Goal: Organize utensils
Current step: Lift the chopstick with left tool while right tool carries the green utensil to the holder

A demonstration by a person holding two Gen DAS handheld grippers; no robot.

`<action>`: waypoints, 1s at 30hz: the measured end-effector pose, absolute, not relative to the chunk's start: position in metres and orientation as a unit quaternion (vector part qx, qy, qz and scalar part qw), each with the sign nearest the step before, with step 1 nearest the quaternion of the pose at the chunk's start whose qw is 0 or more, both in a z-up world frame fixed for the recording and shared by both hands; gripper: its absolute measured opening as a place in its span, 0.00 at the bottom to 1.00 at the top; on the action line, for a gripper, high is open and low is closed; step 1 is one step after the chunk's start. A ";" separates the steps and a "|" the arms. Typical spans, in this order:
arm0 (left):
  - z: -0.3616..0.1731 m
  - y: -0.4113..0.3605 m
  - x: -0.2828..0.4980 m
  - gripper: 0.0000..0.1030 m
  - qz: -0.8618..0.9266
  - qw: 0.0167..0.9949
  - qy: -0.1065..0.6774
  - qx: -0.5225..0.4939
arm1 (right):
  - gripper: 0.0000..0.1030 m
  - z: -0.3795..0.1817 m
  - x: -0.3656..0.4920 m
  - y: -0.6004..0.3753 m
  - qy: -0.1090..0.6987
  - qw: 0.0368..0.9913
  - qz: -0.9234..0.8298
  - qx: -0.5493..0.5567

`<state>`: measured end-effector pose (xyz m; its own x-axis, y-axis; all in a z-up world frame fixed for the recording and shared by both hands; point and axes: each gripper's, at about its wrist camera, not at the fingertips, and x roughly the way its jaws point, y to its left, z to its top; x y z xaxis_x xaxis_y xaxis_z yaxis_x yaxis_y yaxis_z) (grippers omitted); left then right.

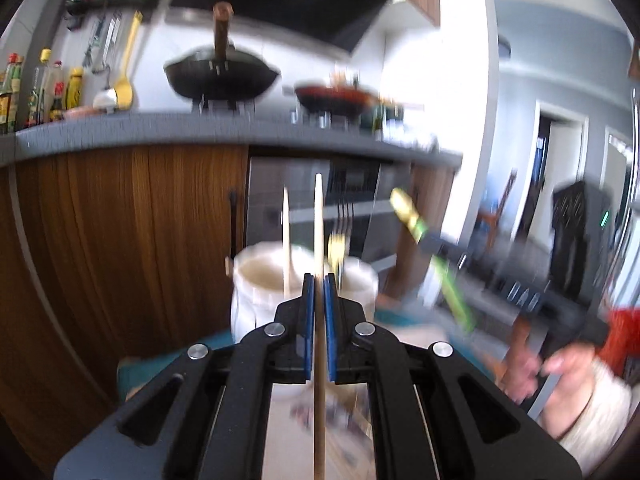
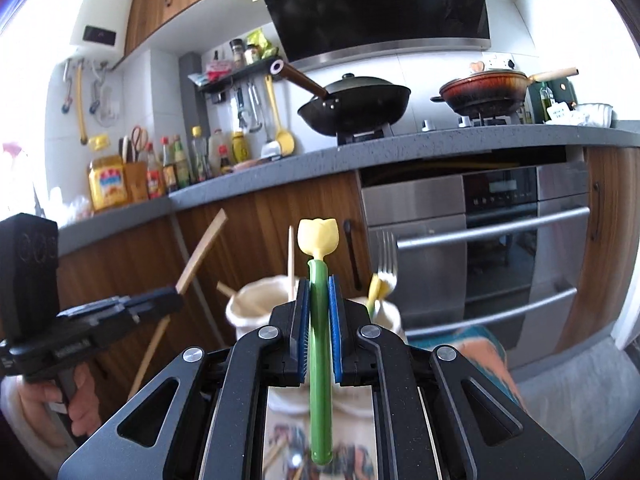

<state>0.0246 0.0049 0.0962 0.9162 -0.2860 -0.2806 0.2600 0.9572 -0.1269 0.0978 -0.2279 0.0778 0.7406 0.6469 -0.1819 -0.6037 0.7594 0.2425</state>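
Between the blue pads of my left gripper (image 1: 319,280) a thin wooden chopstick (image 1: 318,320) is pinched tight, its shaft running straight up from under the tongs to a pale tip above the fingers. My right gripper (image 2: 319,284) clamps a green-handled utensil (image 2: 320,380) whose yellow tulip-shaped end (image 2: 319,236) stands upright just past the pads. Just beyond both tools sits a cream ceramic holder (image 2: 256,304) with two compartments: another light chopstick (image 1: 286,240) leans in the left one, and a fork (image 2: 386,256) with a yellowish handle stands in the right one, tines up. From the right wrist view I see my left tongs (image 2: 120,308) off to the side with the chopstick slanting up through them, my hand (image 2: 60,400) wrapped around the grip. A teal cloth (image 2: 476,340) lies beside the holder. Farther back run the wooden cabinet fronts (image 2: 280,216) and the steel oven (image 2: 480,232) under a grey counter (image 2: 400,144). On the stove stand a black wok (image 2: 356,104) with a dark handle and a red-brown pan (image 2: 484,88), with bottles (image 2: 176,164) along the wall.
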 end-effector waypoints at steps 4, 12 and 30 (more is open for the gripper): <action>0.113 0.013 0.045 0.05 -0.139 0.982 0.098 -0.083 | 0.10 0.081 0.122 -0.225 0.117 0.922 0.349 0.119; 0.117 0.018 0.094 0.05 -0.112 0.985 0.058 -0.113 | 0.10 0.071 0.182 -0.217 0.145 0.893 0.374 0.203; 0.096 0.012 0.128 0.05 -0.085 0.991 0.039 -0.098 | 0.10 0.042 0.204 -0.192 0.143 0.909 0.352 0.169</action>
<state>0.1285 0.0123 0.0964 0.9824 -0.1768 -0.0599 0.1618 0.9664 -0.1999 0.2040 -0.1922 0.0422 0.7109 0.6891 -0.1406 -0.5923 0.6945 0.4084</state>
